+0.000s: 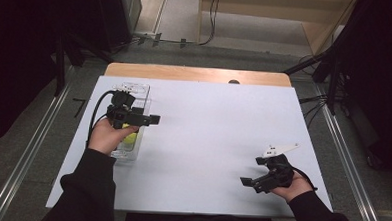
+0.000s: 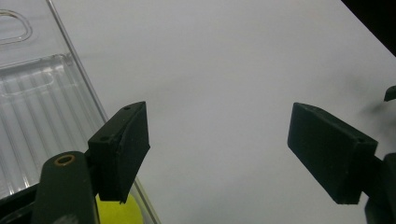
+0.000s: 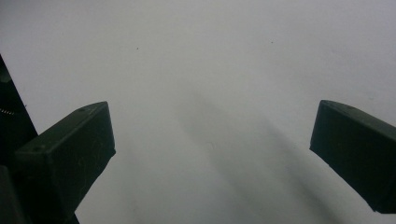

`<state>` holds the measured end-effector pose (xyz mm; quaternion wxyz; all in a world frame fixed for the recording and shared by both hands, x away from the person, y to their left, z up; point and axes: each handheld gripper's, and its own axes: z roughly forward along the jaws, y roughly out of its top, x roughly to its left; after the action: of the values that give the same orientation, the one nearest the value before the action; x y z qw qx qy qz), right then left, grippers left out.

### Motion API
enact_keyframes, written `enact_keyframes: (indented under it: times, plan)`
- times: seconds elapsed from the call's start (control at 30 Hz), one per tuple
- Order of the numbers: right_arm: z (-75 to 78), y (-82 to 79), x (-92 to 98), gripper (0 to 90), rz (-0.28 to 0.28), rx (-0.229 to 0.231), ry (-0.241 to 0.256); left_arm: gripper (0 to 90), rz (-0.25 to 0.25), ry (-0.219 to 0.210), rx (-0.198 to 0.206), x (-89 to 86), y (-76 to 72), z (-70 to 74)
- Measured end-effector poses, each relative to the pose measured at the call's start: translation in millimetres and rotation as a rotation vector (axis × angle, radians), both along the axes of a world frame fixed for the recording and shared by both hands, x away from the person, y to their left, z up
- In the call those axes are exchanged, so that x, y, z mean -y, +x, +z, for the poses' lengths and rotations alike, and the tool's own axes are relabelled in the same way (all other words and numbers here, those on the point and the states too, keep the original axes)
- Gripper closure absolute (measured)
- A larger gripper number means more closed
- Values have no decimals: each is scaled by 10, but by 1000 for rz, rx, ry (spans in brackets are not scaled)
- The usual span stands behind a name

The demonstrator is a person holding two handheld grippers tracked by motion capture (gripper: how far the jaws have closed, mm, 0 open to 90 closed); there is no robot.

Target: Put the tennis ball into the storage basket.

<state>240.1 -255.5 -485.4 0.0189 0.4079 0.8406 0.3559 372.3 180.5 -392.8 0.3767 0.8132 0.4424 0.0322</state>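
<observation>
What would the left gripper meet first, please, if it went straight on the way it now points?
Probably only the bare white table: the left gripper is open, pointing past the edge of the clear tray on its left. Nothing else lies between its fingers, though depth is unclear.

No text, label, brand, number or sign can be read anywhere: the clear plastic tray point(image 2: 42, 107), the white table cover point(image 1: 208, 136) and both grippers carry no legible marking

left gripper point(image 1: 151, 120): fingers spread wide | right gripper point(image 1: 248, 183): fingers spread wide
</observation>
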Motion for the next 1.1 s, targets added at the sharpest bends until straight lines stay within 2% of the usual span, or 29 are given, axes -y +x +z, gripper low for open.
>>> enact_keyframes:
  times: [0.47,0.57,0.63,0.8,1.1]
  plan:
    - [2,-3,5,0,3,2,-2,212,-57,-36,-8,95,-50,-84]
    - [2,-2,4,0,3,2,-2,212,-76,-30,-12,126,-63,-119]
    - [3,-3,5,0,3,3,-2,212,-74,-7,-15,156,-68,-147]
    - [7,-5,12,0,-1,-2,0,212,-94,-28,-33,180,-95,-211]
    - [6,-4,21,0,-2,3,1,212,-115,-27,-37,172,-190,-270]
